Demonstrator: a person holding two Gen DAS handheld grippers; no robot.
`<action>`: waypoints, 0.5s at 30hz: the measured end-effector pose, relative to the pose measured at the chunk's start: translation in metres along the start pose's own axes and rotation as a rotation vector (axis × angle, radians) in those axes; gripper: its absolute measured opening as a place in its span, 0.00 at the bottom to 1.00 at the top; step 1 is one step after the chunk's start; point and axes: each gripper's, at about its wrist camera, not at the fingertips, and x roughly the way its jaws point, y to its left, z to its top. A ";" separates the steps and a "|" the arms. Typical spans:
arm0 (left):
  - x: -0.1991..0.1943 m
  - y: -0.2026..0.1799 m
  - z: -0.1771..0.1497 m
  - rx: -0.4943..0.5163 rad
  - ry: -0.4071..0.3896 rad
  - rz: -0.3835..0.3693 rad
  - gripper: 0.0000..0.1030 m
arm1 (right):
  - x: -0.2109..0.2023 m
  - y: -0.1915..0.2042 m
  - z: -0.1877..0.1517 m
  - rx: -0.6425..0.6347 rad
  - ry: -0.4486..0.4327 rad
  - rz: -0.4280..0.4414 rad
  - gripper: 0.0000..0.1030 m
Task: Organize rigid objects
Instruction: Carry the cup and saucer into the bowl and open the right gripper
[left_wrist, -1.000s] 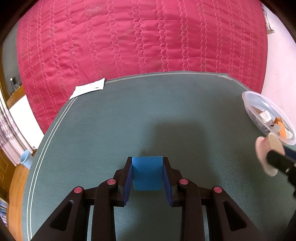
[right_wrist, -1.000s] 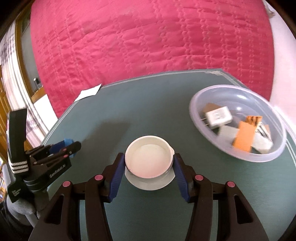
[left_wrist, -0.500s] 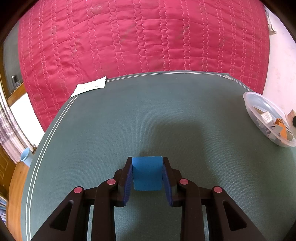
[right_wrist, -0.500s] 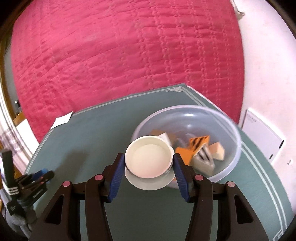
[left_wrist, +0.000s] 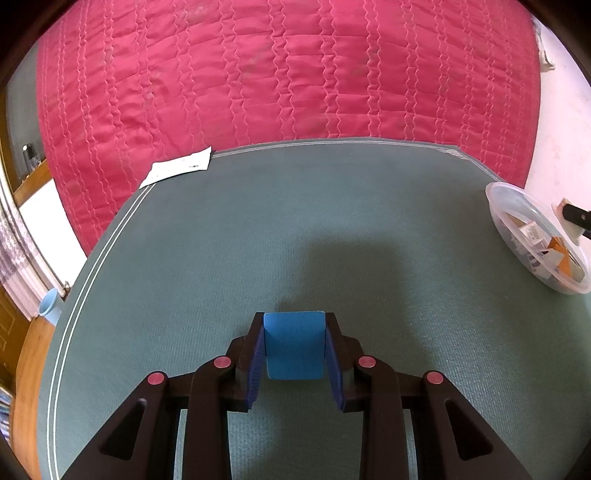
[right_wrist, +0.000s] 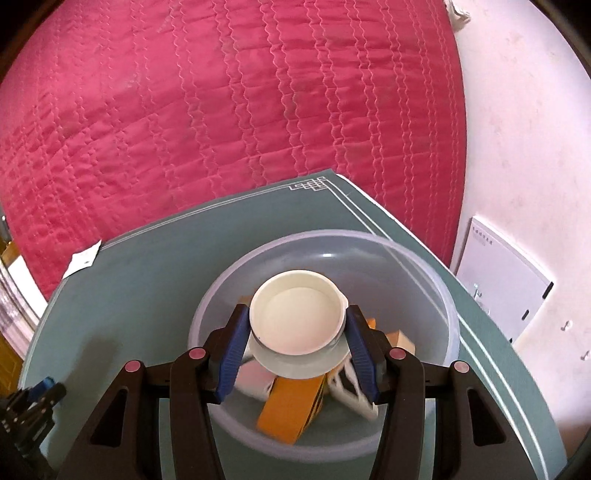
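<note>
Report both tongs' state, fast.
Left tongs: shut on the blue block.
Right tongs: shut on the white cup.

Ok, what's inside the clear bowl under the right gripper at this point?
In the clear bowl: an orange box, white pieces and a tan block. The white cup held by the right gripper covers whatever lies beneath it.

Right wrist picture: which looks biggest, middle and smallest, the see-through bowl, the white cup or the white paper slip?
1. The see-through bowl looks biggest.
2. The white cup, held in the right gripper, comes next; being nearer the camera makes it look larger.
3. The white paper slip, far off, looks smallest.
</note>
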 end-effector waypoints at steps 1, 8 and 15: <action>0.000 0.000 0.000 0.001 0.001 0.000 0.30 | 0.004 0.000 0.003 -0.004 -0.001 -0.003 0.52; -0.001 -0.001 -0.001 -0.002 0.005 -0.004 0.30 | 0.017 -0.005 0.009 0.004 -0.001 0.004 0.53; 0.000 -0.002 -0.001 0.007 0.005 -0.010 0.30 | -0.001 -0.029 -0.002 0.054 -0.034 -0.023 0.53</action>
